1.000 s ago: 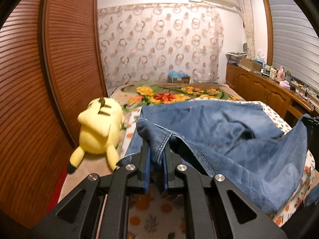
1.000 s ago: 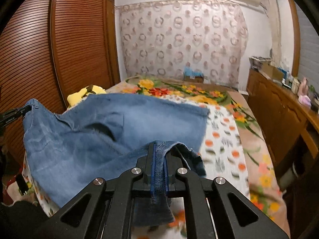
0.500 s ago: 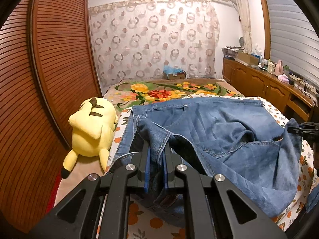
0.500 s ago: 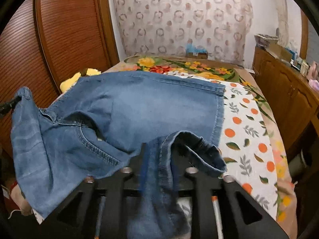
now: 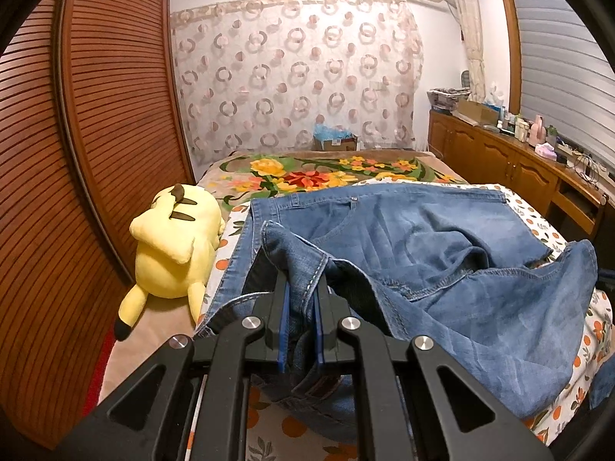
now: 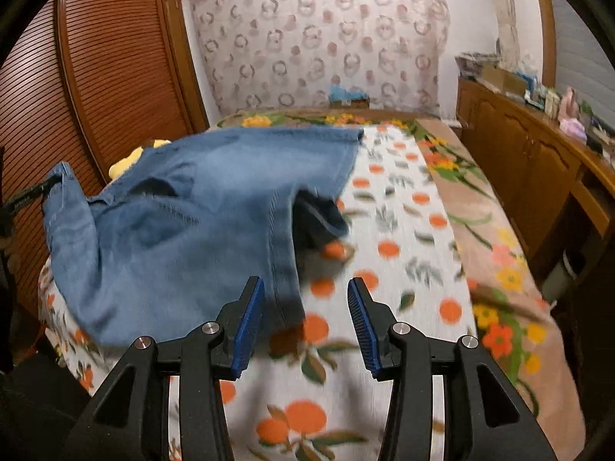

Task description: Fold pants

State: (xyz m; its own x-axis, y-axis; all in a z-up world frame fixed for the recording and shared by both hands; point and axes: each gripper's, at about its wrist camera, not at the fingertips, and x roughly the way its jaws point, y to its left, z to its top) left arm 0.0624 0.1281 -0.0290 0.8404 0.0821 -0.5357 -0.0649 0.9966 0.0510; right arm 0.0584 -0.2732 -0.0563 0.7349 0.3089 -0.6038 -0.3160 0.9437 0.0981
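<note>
One pair of jeans (image 5: 442, 253), two grippers, one plush toy.
Left gripper (image 5: 301, 320) clamps a seamed denim edge; right gripper (image 6: 305, 324) gapes wide, holding nothing. Jeans lie on the orange-print sheet (image 6: 399, 238); yellow plush (image 5: 173, 246) beside them.

Pants (image 5: 442, 246) on bed (image 6: 388, 230); plush toy (image 5: 173, 246) left of pants; cabinet (image 6: 538, 161) right of bed.

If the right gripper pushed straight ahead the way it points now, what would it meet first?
The open right gripper would probably meet the orange-print sheet on the bed first; the jeans edge hangs just left of that line, though depth is unclear.
</note>
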